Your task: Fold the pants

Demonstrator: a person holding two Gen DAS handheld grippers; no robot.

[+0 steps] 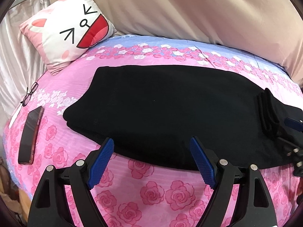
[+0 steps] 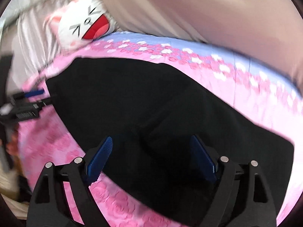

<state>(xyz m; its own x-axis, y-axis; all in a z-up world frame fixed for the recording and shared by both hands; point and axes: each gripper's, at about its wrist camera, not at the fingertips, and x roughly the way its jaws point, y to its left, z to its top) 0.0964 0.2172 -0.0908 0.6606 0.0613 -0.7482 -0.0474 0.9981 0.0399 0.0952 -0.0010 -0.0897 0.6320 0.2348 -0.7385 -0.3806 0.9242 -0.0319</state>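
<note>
Where the pink rose-print bedspread [image 1: 170, 194] covers the bed: black pants [image 1: 170, 109] lying folded flat across its middle, under a beige quilt [image 1: 189, 9] heaped behind. Cat-face pillow [image 1: 70, 32] at back left, phone [image 1: 31, 134] and glasses [image 1: 30, 93] near the left edge. Left gripper [image 1: 151, 158] spread wide at the pants' near edge, nothing clamped. Right gripper [image 2: 151, 158] spread wide above the cloth, gripping nothing.

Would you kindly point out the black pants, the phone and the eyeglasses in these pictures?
black pants [image 1: 170, 109], left wrist view, middle of the folded cloth.
phone [image 1: 31, 134], left wrist view, centre of its dark screen.
eyeglasses [image 1: 30, 93], left wrist view, on the frame.
</note>
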